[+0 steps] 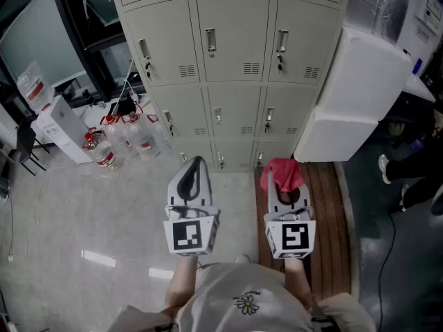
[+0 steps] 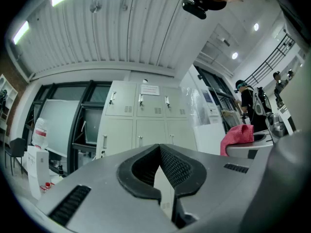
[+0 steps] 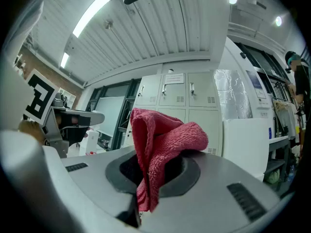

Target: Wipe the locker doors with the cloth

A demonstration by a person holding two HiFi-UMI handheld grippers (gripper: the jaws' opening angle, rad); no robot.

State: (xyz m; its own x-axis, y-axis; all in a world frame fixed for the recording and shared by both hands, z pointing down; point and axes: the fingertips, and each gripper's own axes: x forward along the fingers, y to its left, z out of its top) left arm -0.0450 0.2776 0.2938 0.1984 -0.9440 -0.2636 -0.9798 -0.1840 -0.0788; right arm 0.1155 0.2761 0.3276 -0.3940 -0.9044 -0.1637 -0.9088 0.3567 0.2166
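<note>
Ahead of both claws, the locker doors (image 1: pixel 232 40) stand well apart across open floor. The right gripper (image 1: pixel 285 189) pinches the red cloth (image 3: pixel 163 152), whose long axis runs along the jaws with the bunched end pointing lockerward. The left gripper (image 1: pixel 196 164) has its jaws pressed together on nothing. White blocks (image 1: pixel 353 95) crowd the right claw's right side. Only the right gripper view shows the cloth's tail hanging between the jaws.

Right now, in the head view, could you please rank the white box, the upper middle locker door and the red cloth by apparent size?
White box
Upper middle locker door
Red cloth, though nearer the camera
</note>
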